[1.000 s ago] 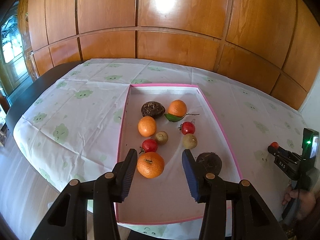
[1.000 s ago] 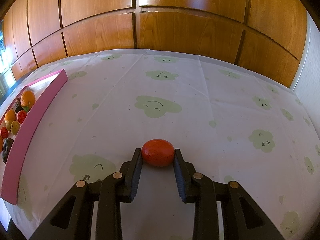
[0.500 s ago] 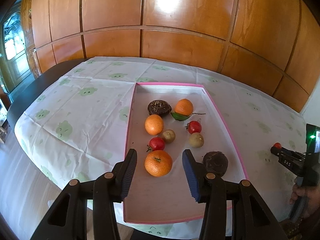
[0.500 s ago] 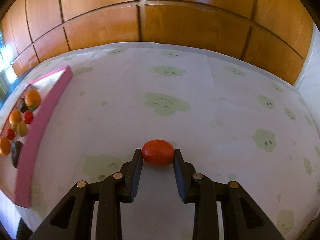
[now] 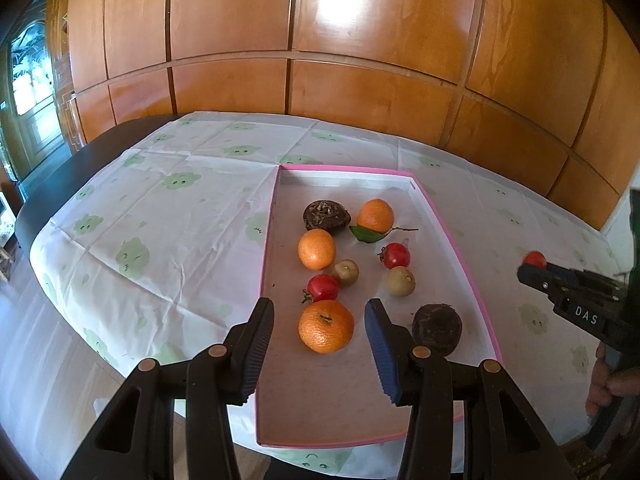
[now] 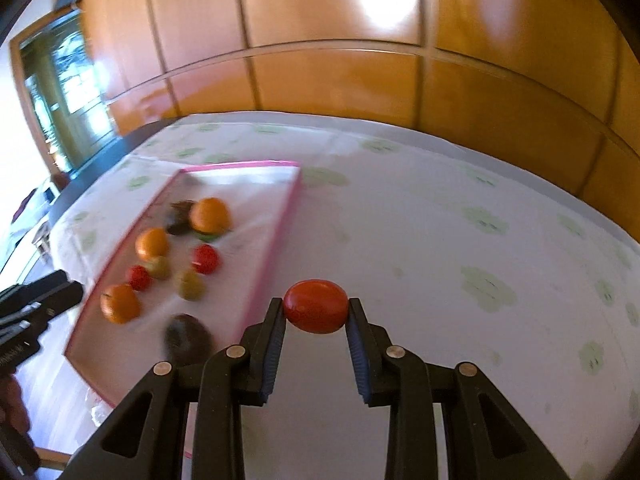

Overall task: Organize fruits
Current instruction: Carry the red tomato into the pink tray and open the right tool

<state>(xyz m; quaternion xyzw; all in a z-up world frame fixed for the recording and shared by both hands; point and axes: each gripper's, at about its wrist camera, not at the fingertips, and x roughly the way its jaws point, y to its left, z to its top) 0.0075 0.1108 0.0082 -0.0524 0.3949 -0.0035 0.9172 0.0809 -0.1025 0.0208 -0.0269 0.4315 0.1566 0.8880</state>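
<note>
1. The right gripper (image 6: 316,312) clamps its jaws on a smooth red oval tomato (image 6: 316,306), lower centre of frame.
2. The left gripper (image 5: 320,330) hovers, jaws apart and empty, above a large round orange (image 5: 326,326) in the shallow pink-rimmed tray (image 5: 460,260).

Our right gripper (image 6: 316,312): pitched down, jaws narrow, pads pressed on both sides of red tomato (image 6: 315,306). Our left gripper (image 5: 319,332): pitched down, jaws parted, nothing between pads. Our right hand (image 5: 606,384): fingers wrapped round right gripper's handle, seen at edge of left view.
</note>
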